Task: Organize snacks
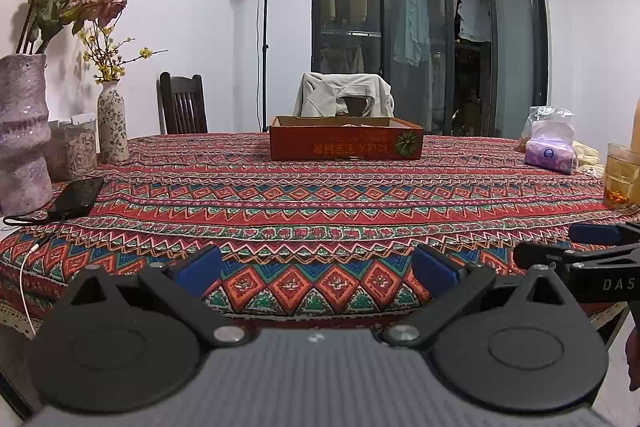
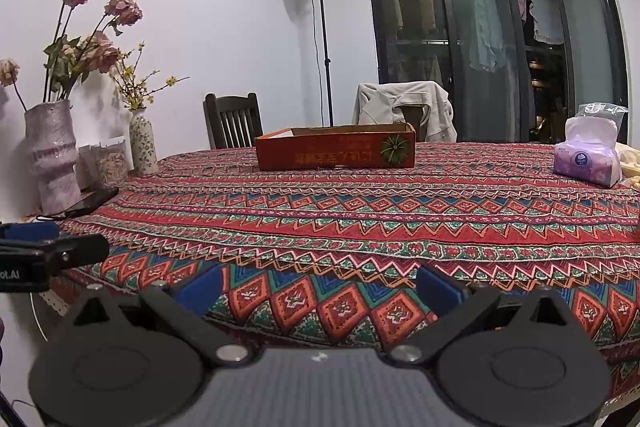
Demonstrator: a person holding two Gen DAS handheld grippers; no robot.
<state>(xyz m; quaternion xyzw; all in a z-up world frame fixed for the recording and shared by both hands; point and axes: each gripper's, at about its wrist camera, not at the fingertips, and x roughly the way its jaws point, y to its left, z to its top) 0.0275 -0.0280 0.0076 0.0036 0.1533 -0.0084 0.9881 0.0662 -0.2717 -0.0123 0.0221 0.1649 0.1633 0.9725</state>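
An orange cardboard box [image 1: 346,143] with an open top stands at the far side of the table, also seen in the right wrist view as the box [image 2: 336,149]. Its contents are mostly hidden by its wall. My left gripper [image 1: 318,273] hangs open over the near table edge, nothing between its blue pads. My right gripper [image 2: 320,287] is open too and holds nothing; its fingers [image 1: 592,235] show at the right edge of the left wrist view. Both grippers are far short of the box.
A patterned tablecloth [image 1: 320,195] covers the table. Two vases [image 1: 22,131] with flowers, a jar and a phone [image 1: 78,197] on a cable stand at the left. A tissue pack [image 2: 586,161], a plastic bag and a glass [image 1: 622,175] of drink sit at the right. Chairs stand behind.
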